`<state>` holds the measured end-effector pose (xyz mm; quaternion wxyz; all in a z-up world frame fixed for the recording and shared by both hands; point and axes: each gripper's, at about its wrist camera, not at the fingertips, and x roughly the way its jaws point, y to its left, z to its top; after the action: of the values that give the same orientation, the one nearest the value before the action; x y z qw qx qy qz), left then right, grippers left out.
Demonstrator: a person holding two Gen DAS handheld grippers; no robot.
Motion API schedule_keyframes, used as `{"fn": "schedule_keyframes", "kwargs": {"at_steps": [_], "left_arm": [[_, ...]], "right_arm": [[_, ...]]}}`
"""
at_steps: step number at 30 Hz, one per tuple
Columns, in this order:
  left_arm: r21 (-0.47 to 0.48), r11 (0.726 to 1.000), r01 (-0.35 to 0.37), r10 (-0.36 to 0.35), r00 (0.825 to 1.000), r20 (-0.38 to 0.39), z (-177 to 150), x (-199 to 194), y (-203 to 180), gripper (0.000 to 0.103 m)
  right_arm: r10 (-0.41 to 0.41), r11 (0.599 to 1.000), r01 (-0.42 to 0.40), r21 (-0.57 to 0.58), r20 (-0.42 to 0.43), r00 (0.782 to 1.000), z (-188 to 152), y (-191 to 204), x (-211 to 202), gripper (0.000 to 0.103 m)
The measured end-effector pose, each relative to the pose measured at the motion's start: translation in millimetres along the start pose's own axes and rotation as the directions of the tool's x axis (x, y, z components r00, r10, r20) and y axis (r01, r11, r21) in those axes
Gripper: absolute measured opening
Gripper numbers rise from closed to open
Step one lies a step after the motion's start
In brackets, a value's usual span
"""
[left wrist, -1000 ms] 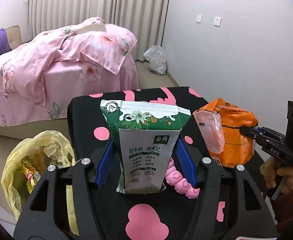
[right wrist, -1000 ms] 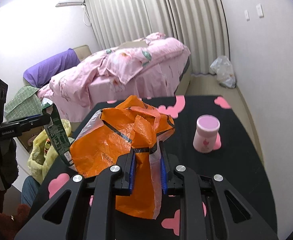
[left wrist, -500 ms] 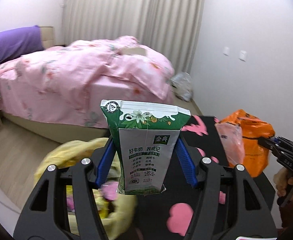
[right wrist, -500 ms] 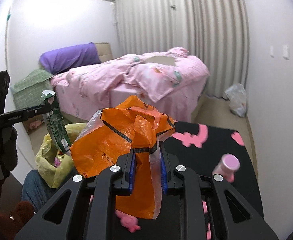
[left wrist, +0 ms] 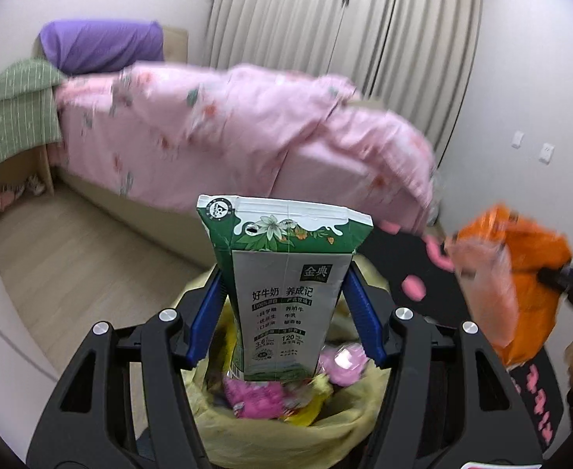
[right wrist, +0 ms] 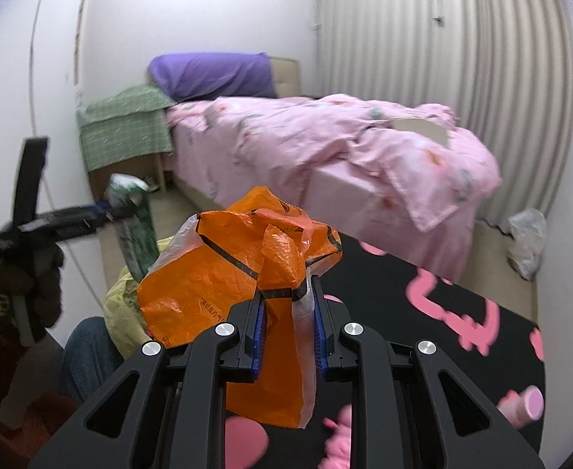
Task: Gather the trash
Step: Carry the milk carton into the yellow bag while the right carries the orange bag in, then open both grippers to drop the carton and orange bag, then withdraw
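1. Green-and-white milk carton (left wrist: 286, 297) stands upright between the blue pads of the left tongs (left wrist: 284, 322), which are clamped on its sides.
2. The carton hangs directly over the open mouth of the yellow trash bag (left wrist: 255, 426), where pink and yellow wrappers already lie.
3. The right tongs (right wrist: 288, 328) are closed on the gathered neck of a crumpled orange plastic bag (right wrist: 216, 289), held above the black worktop (right wrist: 423, 312); the trash bag sits at 9 o'clock of it.
4. Judged step: dropping the carton into the bag.
5. Next move calls for opening the left tongs, then bringing the orange bag toward 9 o'clock, over the same mouth.
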<state>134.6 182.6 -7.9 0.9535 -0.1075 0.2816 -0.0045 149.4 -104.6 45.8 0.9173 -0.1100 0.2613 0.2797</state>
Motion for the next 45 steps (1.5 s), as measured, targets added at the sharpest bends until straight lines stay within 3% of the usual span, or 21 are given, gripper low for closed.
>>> {"fn": "schedule_keyframes", "kwargs": {"at_steps": [3,7,16,19,22,28,41,45], "left_arm": [[-0.023,1.000,-0.001,-0.002,0.993,-0.119,-26.4,37.7,13.2,0.057],[-0.025,1.000,-0.009,0.004,0.981,-0.193,-50.6,60.5,19.6,0.057],[-0.122,0.992,-0.018,-0.006,0.980,-0.197,-60.3,51.1,44.6,0.057],[-0.127,0.992,-0.003,-0.022,0.980,-0.195,-59.5,48.6,44.1,0.057],[-0.143,0.990,0.011,-0.041,0.976,-0.212,-55.3,59.1,44.2,0.057],[-0.063,0.998,0.009,-0.024,0.969,-0.247,-52.3,89.5,21.5,0.057],[-0.069,0.998,-0.003,-0.015,0.964,-0.265,-51.9,97.0,22.1,0.057],[-0.098,0.995,-0.002,-0.024,0.966,-0.258,-51.6,92.0,25.2,0.057]], "right_arm": [[0.035,0.998,-0.037,-0.059,-0.037,0.999,8.2,16.2,37.1,0.020],[0.087,0.987,-0.101,-0.121,-0.118,0.989,11.1,31.6,87.5,0.020],[0.194,0.940,-0.267,-0.214,-0.310,0.931,1.7,75.5,184.6,0.020],[0.177,0.935,-0.269,-0.232,-0.352,0.919,-2.6,83.6,211.7,0.020],[0.177,0.951,-0.257,-0.174,-0.380,0.908,-3.0,72.7,231.7,0.020],[0.234,0.966,-0.257,-0.011,-0.378,0.896,-9.8,45.2,235.2,0.020],[0.289,0.955,-0.291,0.050,-0.366,0.884,-16.6,42.7,231.0,0.020],[0.277,0.960,-0.276,0.056,-0.357,0.892,-17.5,41.4,227.3,0.020]]}}
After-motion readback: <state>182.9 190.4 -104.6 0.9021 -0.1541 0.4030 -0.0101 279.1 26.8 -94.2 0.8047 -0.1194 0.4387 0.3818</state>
